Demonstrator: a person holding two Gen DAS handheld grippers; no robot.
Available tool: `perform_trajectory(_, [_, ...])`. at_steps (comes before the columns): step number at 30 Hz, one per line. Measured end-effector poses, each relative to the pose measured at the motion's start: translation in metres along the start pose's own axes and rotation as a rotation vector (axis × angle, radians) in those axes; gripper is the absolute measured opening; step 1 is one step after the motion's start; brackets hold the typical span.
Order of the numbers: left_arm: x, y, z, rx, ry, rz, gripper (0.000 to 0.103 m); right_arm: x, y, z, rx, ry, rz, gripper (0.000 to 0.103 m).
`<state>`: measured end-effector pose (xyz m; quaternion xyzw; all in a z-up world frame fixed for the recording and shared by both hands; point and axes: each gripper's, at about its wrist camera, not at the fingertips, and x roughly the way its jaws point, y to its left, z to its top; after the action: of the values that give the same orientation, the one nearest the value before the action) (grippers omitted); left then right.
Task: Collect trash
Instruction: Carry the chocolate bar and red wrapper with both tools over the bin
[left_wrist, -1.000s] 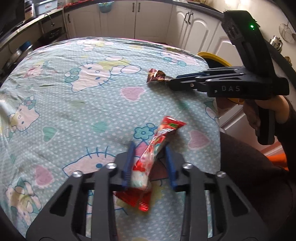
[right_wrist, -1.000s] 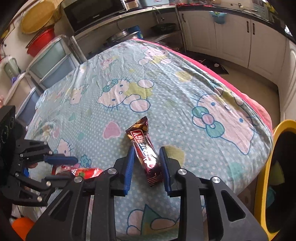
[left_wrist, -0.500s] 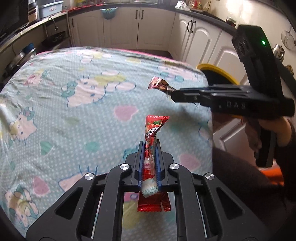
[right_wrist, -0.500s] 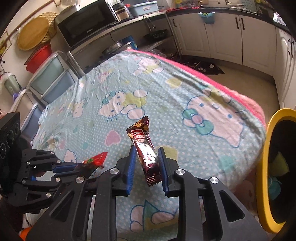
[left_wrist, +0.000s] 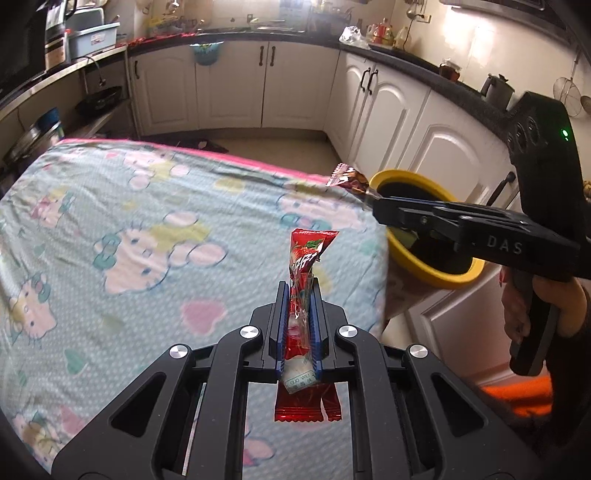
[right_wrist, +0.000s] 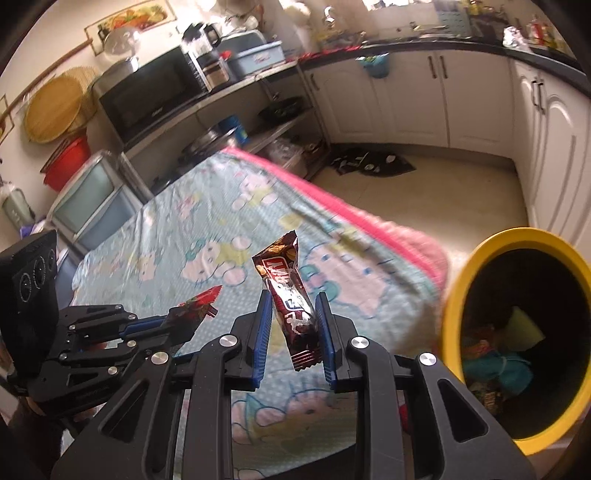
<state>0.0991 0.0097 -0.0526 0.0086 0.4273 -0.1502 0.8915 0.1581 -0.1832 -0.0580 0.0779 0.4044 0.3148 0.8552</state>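
Observation:
My left gripper (left_wrist: 299, 295) is shut on a red snack wrapper (left_wrist: 306, 258), held upright above the cartoon-print cloth (left_wrist: 147, 240) of the table. My right gripper (right_wrist: 291, 306) is shut on a brown chocolate bar wrapper (right_wrist: 286, 291), also lifted off the cloth. In the left wrist view the right gripper (left_wrist: 373, 201) reaches in from the right with the brown wrapper (left_wrist: 345, 177) sticking out near the yellow bin (left_wrist: 410, 264). In the right wrist view the left gripper (right_wrist: 173, 317) shows at lower left with the red wrapper (right_wrist: 197, 302). The yellow bin (right_wrist: 456, 295) stands at the right, with trash inside.
The table's pink edge (right_wrist: 332, 199) runs along the far side, tiled floor beyond. White cabinets (left_wrist: 229, 88) line the back and right. A dark mat (right_wrist: 369, 164) lies on the floor. Shelves with a microwave (right_wrist: 147, 92) and storage bins (right_wrist: 88, 199) stand at left. A hand (left_wrist: 532, 306) holds the right gripper's handle.
The left jaws closed on the red wrapper and lifted it off the cloth. Both grippers rose and swung toward the yellow bin, each carrying its wrapper.

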Motion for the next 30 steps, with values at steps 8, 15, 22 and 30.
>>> perform_trajectory(8, [0.006, -0.028, 0.028, 0.013, -0.041, -0.04, 0.006, -0.033, -0.032, 0.004, 0.061, -0.078, -0.051, 0.023])
perform_trajectory(15, [0.011, -0.051, 0.049, 0.034, -0.069, -0.074, 0.006, -0.056, -0.059, 0.005, 0.105, -0.135, -0.128, 0.023])
perform_trajectory(22, [0.019, -0.074, 0.066, 0.055, -0.09, -0.112, 0.006, -0.077, -0.08, 0.002, 0.133, -0.189, -0.225, 0.023])
perform_trajectory(30, [0.028, -0.101, 0.084, 0.072, -0.116, -0.159, 0.006, -0.099, -0.1, -0.003, 0.177, -0.243, -0.293, 0.023])
